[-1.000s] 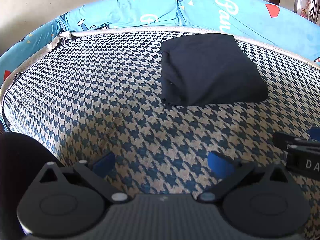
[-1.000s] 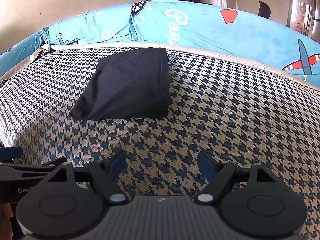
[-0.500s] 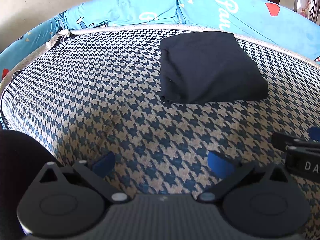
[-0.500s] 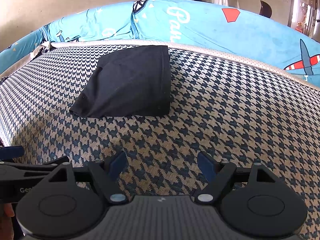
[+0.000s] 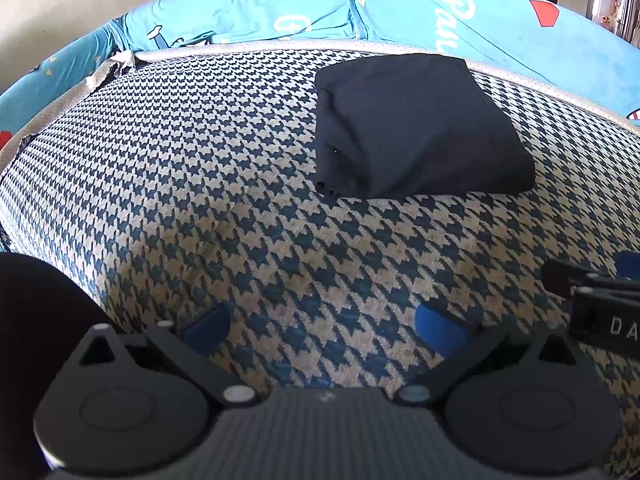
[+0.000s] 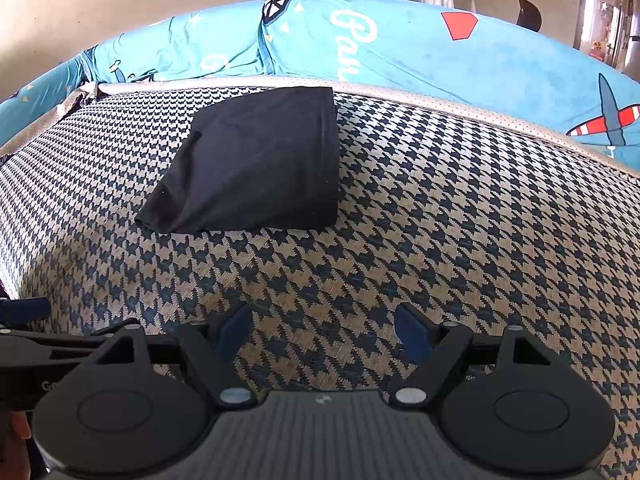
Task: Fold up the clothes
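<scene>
We see a black folded garment (image 5: 416,128) lying flat on a houndstooth mat (image 5: 200,168) in dark blue and beige, close to the mat's far edge. This mat covers a wide soft surface, and its pale border (image 6: 460,106) runs along the back. Behind it stand blue cushions (image 6: 400,48) with white lettering, small triangles and a red-striped airplane print. Further back is a plain beige wall (image 6: 140,0), and on the right a bright doorway (image 6: 600,16).

Our left claw (image 5: 320,326) hovers over the bare mat, well apart from the garment, its blue fingers spread wide and holding nothing. Our right claw (image 6: 322,332) is also spread open and empty, near the front of the mat. Each claw shows at the edge of the other's view.
</scene>
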`<state>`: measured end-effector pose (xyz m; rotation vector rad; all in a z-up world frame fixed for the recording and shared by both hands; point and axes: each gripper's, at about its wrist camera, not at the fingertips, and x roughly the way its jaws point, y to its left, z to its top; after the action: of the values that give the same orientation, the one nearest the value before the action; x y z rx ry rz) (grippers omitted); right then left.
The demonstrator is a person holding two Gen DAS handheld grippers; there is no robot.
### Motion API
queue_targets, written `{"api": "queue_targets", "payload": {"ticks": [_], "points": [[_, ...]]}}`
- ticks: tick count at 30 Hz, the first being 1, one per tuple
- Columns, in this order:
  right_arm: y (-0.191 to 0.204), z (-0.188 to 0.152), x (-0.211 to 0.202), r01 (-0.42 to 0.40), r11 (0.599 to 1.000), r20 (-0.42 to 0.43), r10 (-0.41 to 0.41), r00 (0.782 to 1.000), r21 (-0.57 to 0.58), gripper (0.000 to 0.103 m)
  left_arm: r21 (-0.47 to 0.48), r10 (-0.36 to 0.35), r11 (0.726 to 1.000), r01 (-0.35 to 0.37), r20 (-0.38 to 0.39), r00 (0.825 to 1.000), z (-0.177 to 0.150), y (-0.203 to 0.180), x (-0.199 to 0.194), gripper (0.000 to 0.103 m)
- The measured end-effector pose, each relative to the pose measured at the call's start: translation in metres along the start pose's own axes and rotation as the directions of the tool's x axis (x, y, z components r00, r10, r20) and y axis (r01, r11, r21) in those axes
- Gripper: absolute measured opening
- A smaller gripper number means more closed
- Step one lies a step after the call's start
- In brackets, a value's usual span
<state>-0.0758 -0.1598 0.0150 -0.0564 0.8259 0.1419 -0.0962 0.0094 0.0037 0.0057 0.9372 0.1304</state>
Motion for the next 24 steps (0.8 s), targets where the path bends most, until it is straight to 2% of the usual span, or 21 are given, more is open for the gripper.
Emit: {"api": "queue_targets", "payload": {"ticks": [24], "points": [[0.0029,0.0050,-0.0006,-0.004,1.000,-0.001,0.004,1.000,0.011,0.079,-0.010,-0.018,1.000,0.018,-0.005,1.000,0.0052,0.0035,0.0035,0.103]]}}
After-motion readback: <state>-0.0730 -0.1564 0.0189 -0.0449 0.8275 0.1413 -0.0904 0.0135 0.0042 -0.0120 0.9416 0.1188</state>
